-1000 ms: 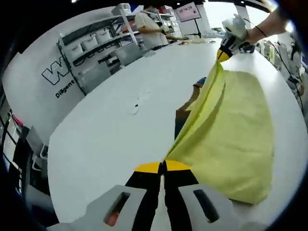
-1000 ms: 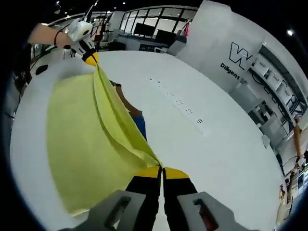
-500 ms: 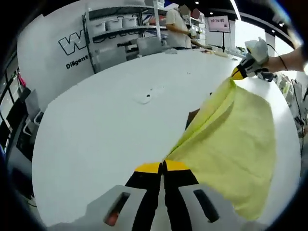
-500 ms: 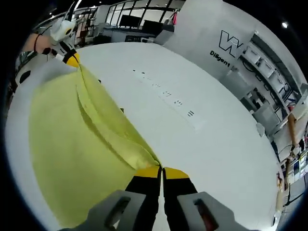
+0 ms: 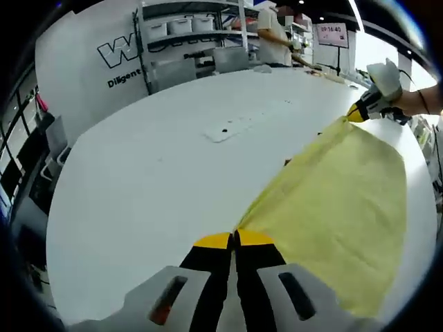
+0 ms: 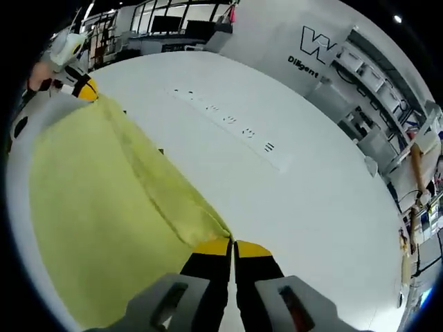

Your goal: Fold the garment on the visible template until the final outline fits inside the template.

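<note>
Yellow garment (image 5: 346, 200) is pinched tight by both hand-held grippers (image 5: 234, 238) (image 6: 232, 244) (jaws closed); one slip, and it flops crooked on the tabletop (image 5: 152, 180).

**Yellow cloth lowered flat**

A second ago the yellow garment (image 5: 339, 200) hung raised between the grippers, with dark and blue patches showing under its lifted edge. Now it lies lower over the worktop (image 5: 159, 180), covering nearly all of them.

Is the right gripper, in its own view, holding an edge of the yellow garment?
Yes, the right gripper has its jaws shut on a corner of the yellow garment, which spreads away over the white table.
</note>
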